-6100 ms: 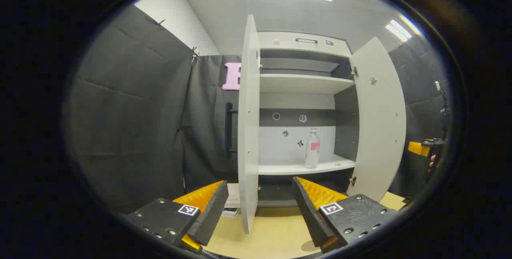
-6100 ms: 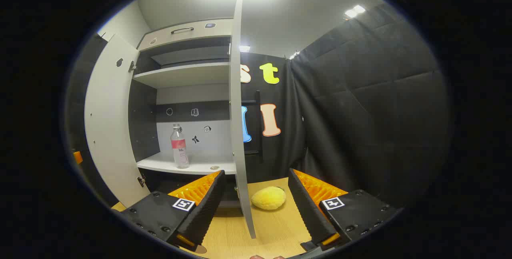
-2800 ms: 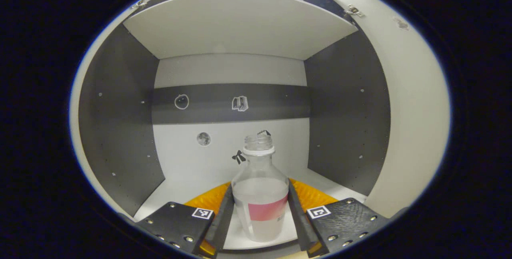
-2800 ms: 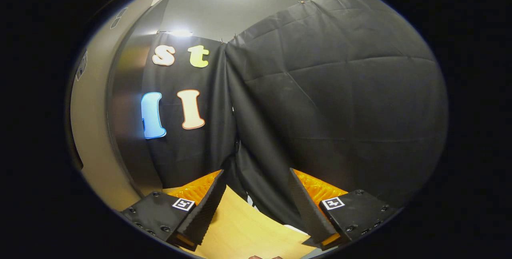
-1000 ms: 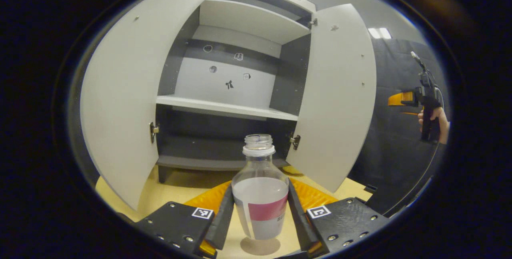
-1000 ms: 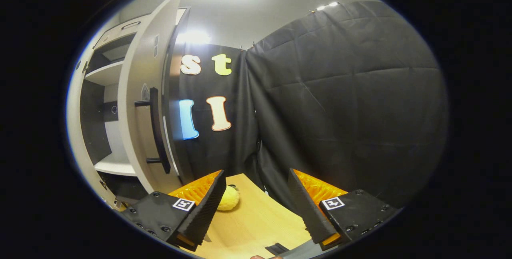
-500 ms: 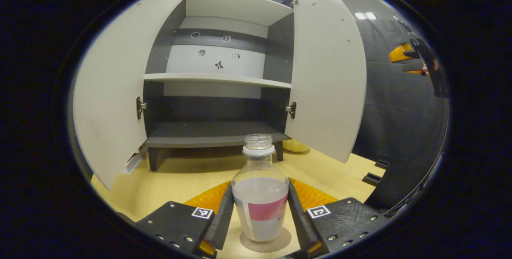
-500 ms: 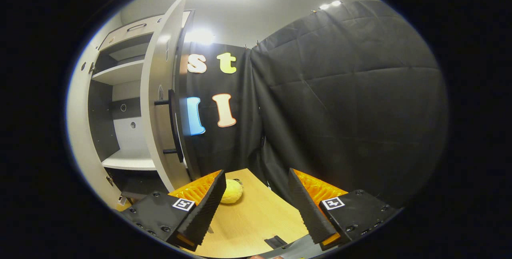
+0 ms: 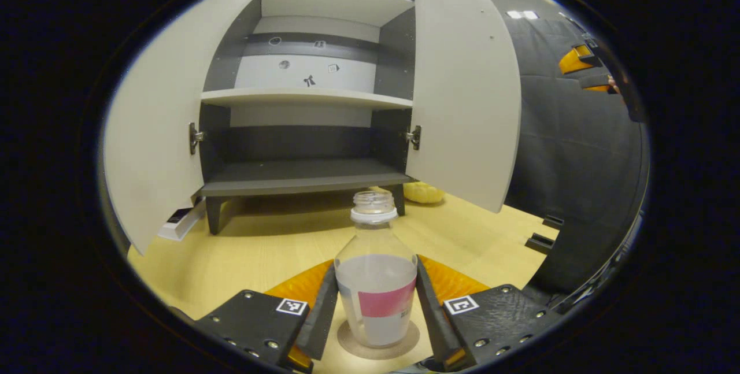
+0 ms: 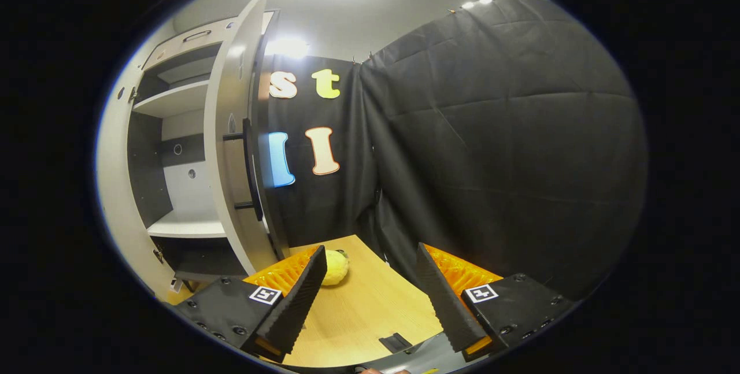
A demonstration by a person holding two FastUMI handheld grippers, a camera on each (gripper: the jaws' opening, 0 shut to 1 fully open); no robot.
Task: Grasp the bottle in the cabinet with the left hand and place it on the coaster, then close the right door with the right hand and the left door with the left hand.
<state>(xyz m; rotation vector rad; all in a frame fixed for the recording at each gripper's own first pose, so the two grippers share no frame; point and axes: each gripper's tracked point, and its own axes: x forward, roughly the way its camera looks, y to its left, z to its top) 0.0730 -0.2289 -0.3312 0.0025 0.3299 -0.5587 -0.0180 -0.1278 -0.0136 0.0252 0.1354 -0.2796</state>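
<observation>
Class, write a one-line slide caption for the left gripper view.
Left tool grips a clear plastic bottle over a round tan coaster before the open grey cabinet.

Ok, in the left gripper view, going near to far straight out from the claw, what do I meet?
Bottle between the left claw fingers, standing on the coaster → bare table → cabinet's bottom shelf → upper shelf → back wall with stickers.
</observation>
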